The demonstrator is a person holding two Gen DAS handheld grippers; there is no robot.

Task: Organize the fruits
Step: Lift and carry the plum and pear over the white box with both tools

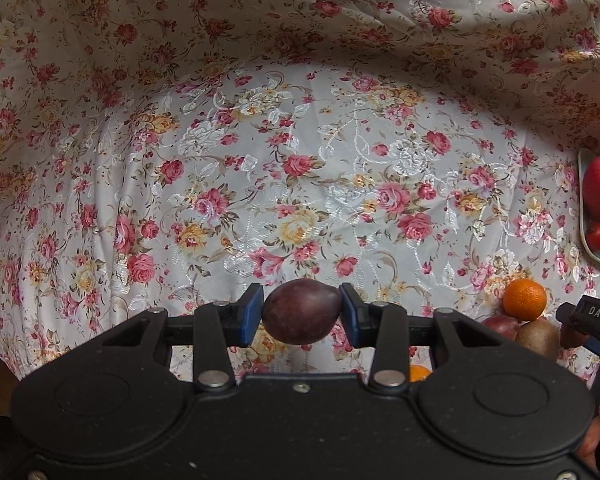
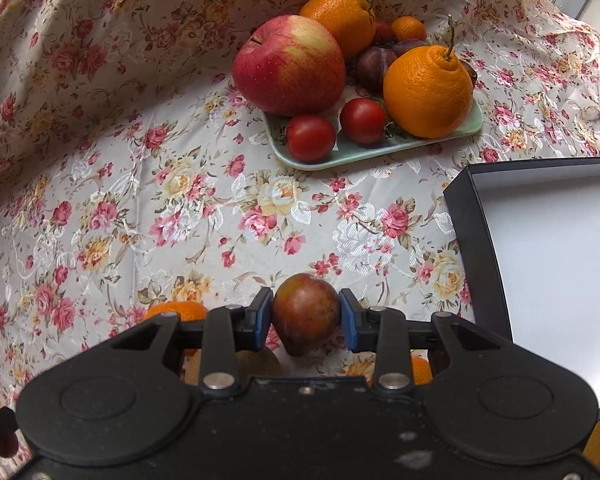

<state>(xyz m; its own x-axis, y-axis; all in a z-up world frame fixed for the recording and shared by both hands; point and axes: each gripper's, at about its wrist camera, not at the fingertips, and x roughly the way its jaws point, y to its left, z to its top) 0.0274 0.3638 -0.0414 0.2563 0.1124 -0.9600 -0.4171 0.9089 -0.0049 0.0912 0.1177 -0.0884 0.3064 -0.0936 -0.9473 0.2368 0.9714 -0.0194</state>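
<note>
- Right now we have a fruit in each gripper: our left gripper (image 1: pixel 302 312) is clenched on a dark purple plum (image 1: pixel 302 311), its long axis lying across from pad to pad, above bare cloth.
- Our right gripper (image 2: pixel 305 315) has a reddish-brown plum (image 2: pixel 305 314) sitting between its blue pads, pointed end toward the camera; the left pad touches it, but whether the right pad presses we cannot tell.
- The pale green tray (image 2: pixel 380 151) lies far ahead of the right gripper, slightly right, so the right hand looks nearer; in the left view only its edge shows at far right.
- An apple (image 2: pixel 290 66), oranges, tomatoes and plums crowd the tray; free room looks scarce.
- An open black box (image 2: pixel 548 240) with a white floor sits near right, empty.
- Loose fruit remains below us: a mandarin (image 1: pixel 525 300) and a kiwi (image 1: pixel 538 338).
- The flowered tablecloth (image 2: pixel 140 200) is soft and wrinkled, so a released plum may roll.
</note>
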